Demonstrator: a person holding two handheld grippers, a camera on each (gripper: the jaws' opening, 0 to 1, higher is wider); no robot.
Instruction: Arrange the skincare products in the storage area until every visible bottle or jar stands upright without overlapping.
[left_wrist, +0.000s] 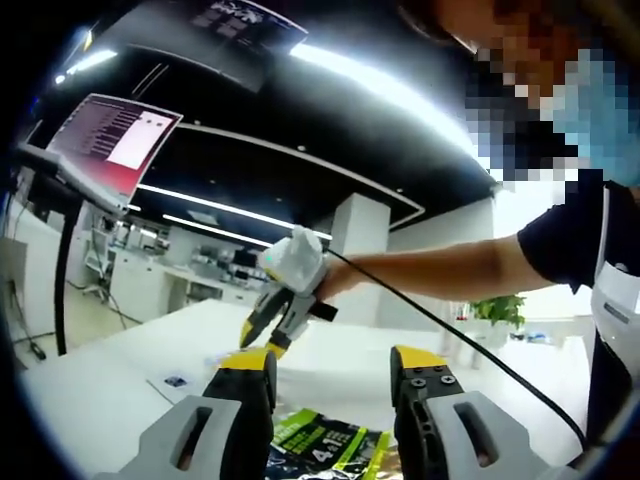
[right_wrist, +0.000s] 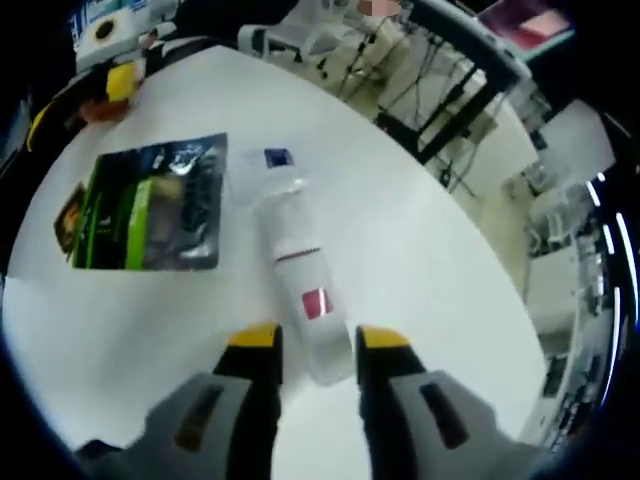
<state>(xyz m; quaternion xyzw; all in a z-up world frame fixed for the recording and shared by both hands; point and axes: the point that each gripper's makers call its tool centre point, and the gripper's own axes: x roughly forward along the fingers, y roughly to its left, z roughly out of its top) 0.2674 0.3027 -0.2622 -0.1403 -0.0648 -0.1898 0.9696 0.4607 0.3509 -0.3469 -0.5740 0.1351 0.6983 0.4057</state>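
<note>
On the white table, a clear bottle lies flat at six o'clock, a dark packet at nine; nothing looks upright yet. The right gripper straddles the bottle's end, jaws apart. The left gripper is open, empty.

One white bottle lying flat on the table, one green-and-black pouch, one small blue card, two grippers, left and right, one laptop screen

Left gripper view low, tilted up across the tabletop, right gripper view looking steeply down, close, both sharing the green-black packet ahead of their tongs
</note>
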